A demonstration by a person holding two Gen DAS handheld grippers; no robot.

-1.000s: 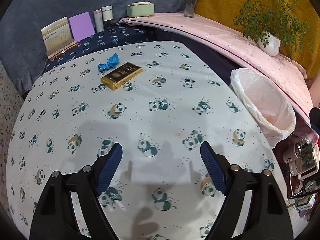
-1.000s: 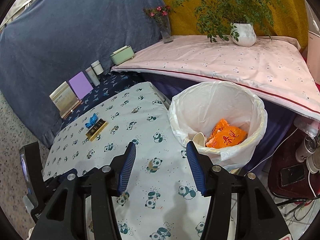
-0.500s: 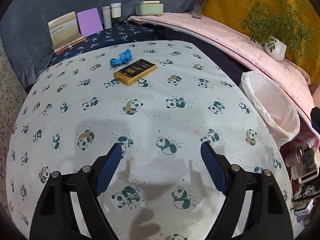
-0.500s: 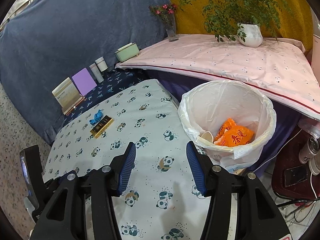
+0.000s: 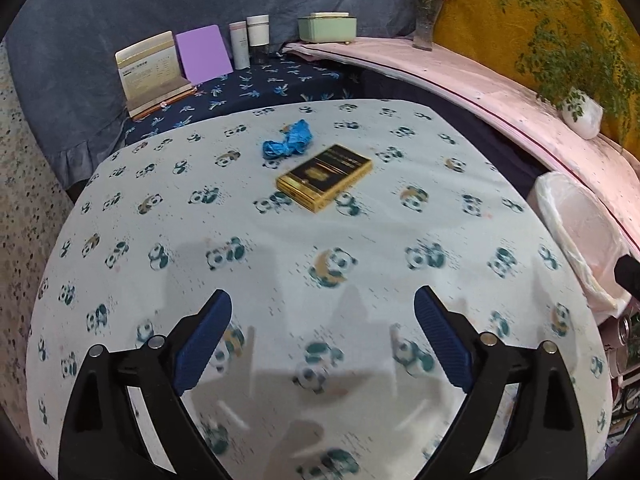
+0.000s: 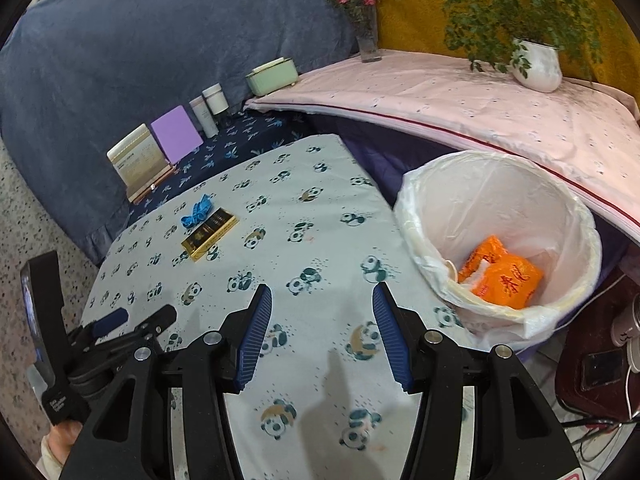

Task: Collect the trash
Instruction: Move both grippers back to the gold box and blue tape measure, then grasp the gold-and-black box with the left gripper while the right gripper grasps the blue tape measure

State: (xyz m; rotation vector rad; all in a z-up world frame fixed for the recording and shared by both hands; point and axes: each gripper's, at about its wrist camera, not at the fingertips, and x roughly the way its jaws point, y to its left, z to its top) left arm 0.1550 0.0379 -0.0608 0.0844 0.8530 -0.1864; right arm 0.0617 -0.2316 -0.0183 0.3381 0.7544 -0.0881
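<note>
Panda-print cloth covers the surface under both pairs of tongs. On the left, the left tongs are opening, their blue pads wide apart with only cloth between them. On the right, the right tongs stand partly apart and grip nothing; they hang over the near edge of the surface, just beside the bin.

Ahead of the left tongs, well apart from them, lies a black-and-gold box flat on the cloth. A crumpled blue wrapper lies just beyond it, touching or nearly touching its far corner. From the right wrist view both sit far over toward the left edge of the surface.

Right of the surface stands a bin lined with a white bag, holding an orange packet. Behind, on a dark blue cloth, lean a cream card and a purple board, with two bottles and a pale green box beyond.
</note>
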